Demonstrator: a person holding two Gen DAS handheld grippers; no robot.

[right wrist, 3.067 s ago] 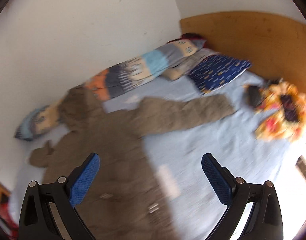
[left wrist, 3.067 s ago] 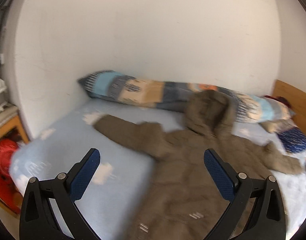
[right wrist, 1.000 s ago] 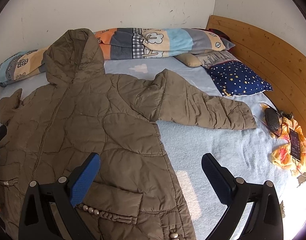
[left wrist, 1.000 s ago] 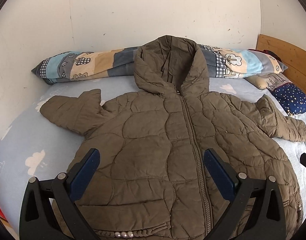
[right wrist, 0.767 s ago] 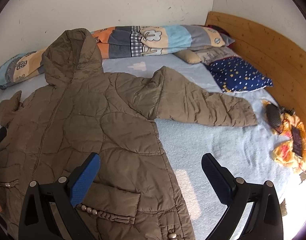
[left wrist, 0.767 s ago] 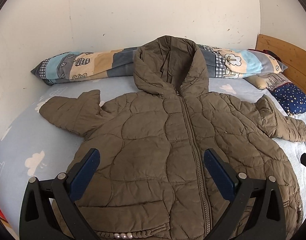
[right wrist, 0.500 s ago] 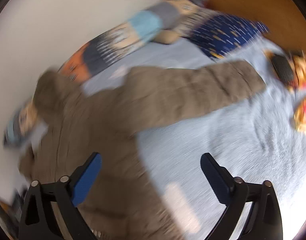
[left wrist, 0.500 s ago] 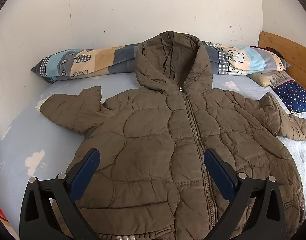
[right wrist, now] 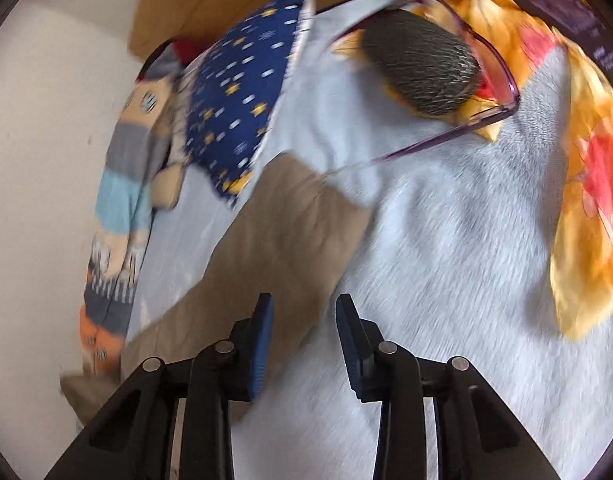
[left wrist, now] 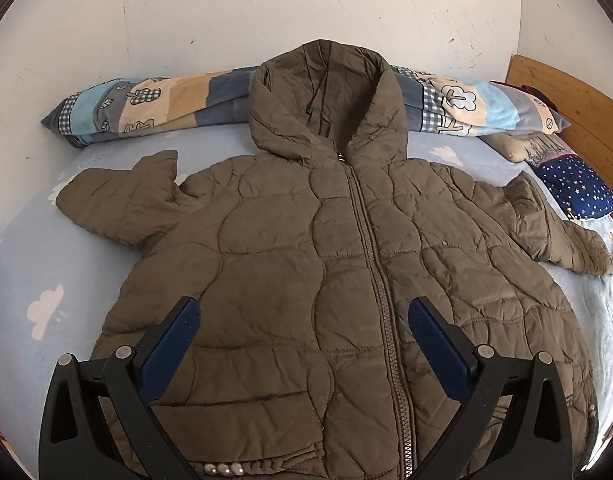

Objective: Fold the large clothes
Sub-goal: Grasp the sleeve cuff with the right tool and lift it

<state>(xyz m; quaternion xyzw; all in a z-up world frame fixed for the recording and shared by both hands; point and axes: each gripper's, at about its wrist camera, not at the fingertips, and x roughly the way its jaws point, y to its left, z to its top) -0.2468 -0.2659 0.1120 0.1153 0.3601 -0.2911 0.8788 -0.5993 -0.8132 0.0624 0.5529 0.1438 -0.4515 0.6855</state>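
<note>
Though zipped shut and spread flat, front up, on the bed (left wrist: 22,264), the brown padded jacket (left wrist: 306,264) has its hood propped vs. the long patchwork bolster (left wrist: 174,98) at the wall, straight ahead of the left gripper (left wrist: 304,344). Left fingers (left wrist: 172,344) stand wide apart above the lower front, one each side of the zip, nothing betw. them, not touching the fabric. Left-hand sleeve lies short and bunched ahead-left of the fingers; the other sleeve runs out ahead-right toward a navy star pillow (left wrist: 578,192) by the wooden headboard (left wrist: 570,100).

Right wrist view is blurred and rolled over. Right gripper (right wrist: 304,340) has just been closing; its fingers (right wrist: 260,344) are now narrow but w/ a clear gap, no pinch visible. The sleeve end (right wrist: 290,240) lies just ahead and under the left finger, its edge passing thru the gap; bare blue sheet (right wrist: 446,280) under the right finger. Whether the pads touch cloth – can't tell. Farther ahead: the star pillow at upper left, a dark mesh-covered object (right wrist: 420,64) w/ purple-rimmed glasses (right wrist: 490,112) on an orange-yellow floral cloth (right wrist: 586,184) at upper right.
</note>
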